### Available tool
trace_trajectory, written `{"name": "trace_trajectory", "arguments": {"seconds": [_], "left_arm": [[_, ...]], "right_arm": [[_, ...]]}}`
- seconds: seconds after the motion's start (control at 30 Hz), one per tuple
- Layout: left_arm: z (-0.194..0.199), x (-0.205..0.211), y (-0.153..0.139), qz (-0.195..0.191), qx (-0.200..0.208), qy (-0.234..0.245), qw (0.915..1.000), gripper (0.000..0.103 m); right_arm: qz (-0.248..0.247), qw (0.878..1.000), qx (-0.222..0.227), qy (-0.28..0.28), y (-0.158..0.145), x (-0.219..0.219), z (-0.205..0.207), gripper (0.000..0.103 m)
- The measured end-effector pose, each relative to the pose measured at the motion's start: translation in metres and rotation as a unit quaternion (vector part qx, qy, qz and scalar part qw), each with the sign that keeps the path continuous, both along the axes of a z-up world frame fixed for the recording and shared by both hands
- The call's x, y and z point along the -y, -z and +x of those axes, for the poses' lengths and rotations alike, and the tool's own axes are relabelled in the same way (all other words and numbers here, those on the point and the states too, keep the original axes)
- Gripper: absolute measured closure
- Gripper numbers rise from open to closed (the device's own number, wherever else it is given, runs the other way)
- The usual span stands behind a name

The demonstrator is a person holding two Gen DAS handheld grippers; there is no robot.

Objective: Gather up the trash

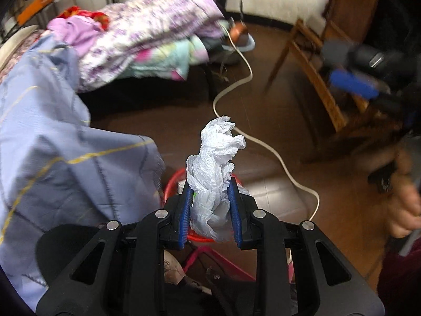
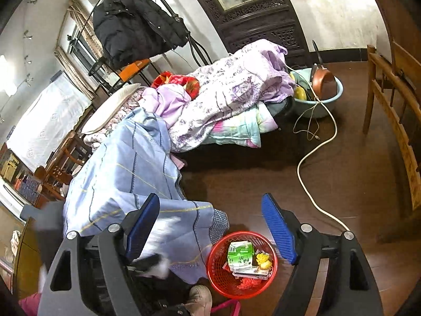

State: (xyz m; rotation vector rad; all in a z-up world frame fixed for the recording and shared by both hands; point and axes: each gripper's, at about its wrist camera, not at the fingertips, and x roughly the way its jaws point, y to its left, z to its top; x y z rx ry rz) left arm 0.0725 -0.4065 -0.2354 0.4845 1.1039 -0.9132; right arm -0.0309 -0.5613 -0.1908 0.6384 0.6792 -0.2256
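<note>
The left gripper (image 1: pixel 210 208) clamped a crumpled white tissue (image 1: pixel 215 173), hiding most of the red basket (image 1: pixel 172 181) behind its fingers. Only the right wrist view showed the basket's (image 2: pixel 218 276) contents: a green carton (image 2: pixel 240 255) and wrappers, low between the right gripper's (image 2: pixel 210 223) wide-spread, empty jaws.

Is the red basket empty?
No, the red basket already holds a green carton and other scraps.

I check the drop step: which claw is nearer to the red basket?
Left. The left claw, holding crumpled paper, hangs just over the red basket; the right claw is open, higher.
</note>
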Motion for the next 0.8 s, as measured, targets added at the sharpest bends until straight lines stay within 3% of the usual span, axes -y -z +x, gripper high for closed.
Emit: {"name": "trace_trajectory", "arguments": {"seconds": [0.13,0.43,0.57,0.7,0.8], "left_arm": [[-0.002,0.020,0.032,0.037,-0.015,0.020,0.9990,0.075],[0.017,0.048,0.098,0.090,-0.105,0.019,0.9902,0.074],[0.025,0.048,0.119,0.124,-0.130,-0.003,0.9837,0.046],[0.029,0.044,0.109,0.111,-0.128,-0.018,0.9854,0.038],[0.023,0.037,0.090,0.099,-0.094,-0.021,0.9904,0.035]], "right_arm": [[0.006,1.000,-0.002,0.003,0.000,0.007,-0.004,0.024],[0.025,0.999,-0.034,0.004,0.033,0.010,0.002,0.024],[0.041,0.998,-0.051,0.004,0.051,0.012,0.003,0.024],[0.051,0.997,-0.056,0.004,0.059,0.013,0.002,0.024],[0.048,0.997,-0.060,0.000,0.057,0.011,0.000,0.024]]}}
